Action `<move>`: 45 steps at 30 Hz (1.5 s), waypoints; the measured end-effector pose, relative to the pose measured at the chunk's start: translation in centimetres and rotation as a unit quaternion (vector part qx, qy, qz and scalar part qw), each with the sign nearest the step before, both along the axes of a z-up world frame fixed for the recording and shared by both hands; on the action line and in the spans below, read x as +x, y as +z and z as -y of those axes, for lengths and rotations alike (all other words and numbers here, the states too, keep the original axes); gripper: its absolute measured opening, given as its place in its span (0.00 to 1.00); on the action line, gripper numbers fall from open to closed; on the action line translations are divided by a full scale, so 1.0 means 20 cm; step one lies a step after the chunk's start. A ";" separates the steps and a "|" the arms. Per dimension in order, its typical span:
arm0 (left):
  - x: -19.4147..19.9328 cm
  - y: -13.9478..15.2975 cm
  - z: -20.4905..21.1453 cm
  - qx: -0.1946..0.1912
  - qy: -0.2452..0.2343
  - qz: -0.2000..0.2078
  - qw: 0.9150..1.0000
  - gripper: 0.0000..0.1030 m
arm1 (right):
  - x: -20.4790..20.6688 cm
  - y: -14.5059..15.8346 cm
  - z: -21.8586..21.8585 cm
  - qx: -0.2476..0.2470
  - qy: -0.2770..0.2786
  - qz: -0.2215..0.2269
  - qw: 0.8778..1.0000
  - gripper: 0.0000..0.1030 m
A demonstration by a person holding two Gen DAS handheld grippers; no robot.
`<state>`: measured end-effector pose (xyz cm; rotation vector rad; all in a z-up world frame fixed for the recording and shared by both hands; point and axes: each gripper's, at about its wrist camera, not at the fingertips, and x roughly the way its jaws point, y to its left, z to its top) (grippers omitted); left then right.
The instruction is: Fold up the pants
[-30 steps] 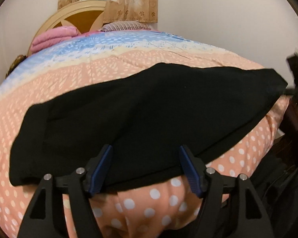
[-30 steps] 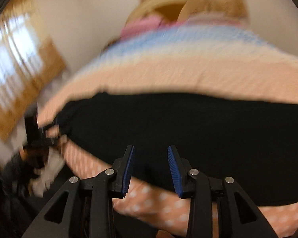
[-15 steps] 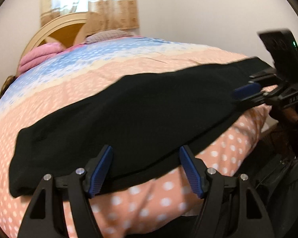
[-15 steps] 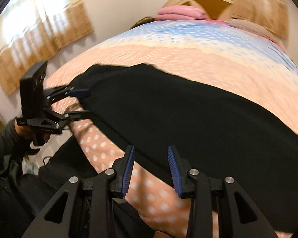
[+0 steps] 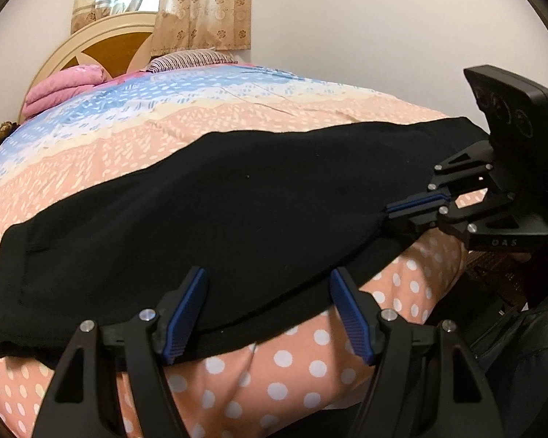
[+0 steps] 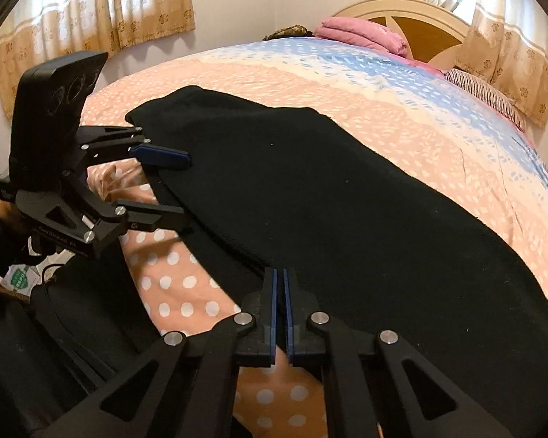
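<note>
The black pants (image 5: 237,226) lie spread flat along the near edge of the dotted bedspread (image 5: 292,372); I judge them a soft, limp knit of middling weight that will sag between grips, so hems and edges are the places to take hold. My right gripper (image 6: 279,314) has just been closing, and its pads now pinch the near edge of the cloth at one end. My left gripper (image 5: 270,314) stands wide open astride the same edge toward the other end, pressing on nothing.
</note>
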<state>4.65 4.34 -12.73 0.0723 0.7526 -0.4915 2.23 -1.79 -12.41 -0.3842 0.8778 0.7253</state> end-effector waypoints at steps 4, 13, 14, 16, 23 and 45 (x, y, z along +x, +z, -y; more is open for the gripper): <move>-0.03 0.03 0.01 -0.009 -0.010 -0.001 1.000 0.70 | -0.06 0.03 0.01 -0.004 0.010 0.009 1.000 0.02; 0.01 0.07 0.01 -0.024 -0.014 0.005 1.000 0.70 | -0.05 -0.01 0.06 0.005 0.006 -0.008 1.000 0.03; 0.02 0.08 0.01 -0.027 -0.013 0.007 1.000 0.70 | -0.06 0.01 0.07 0.014 0.005 -0.012 1.000 0.04; 0.06 0.08 0.02 -0.034 -0.012 0.005 0.999 0.70 | -0.06 0.03 0.11 0.020 -0.002 -0.013 1.000 0.04; 0.05 -0.01 0.10 -0.005 -0.028 -0.012 1.000 0.74 | 0.01 0.09 0.40 0.021 -0.108 0.007 0.994 0.04; 0.15 -0.01 0.21 0.024 0.006 -0.011 1.000 0.91 | 0.09 0.01 0.78 -0.042 -0.257 0.029 0.965 0.69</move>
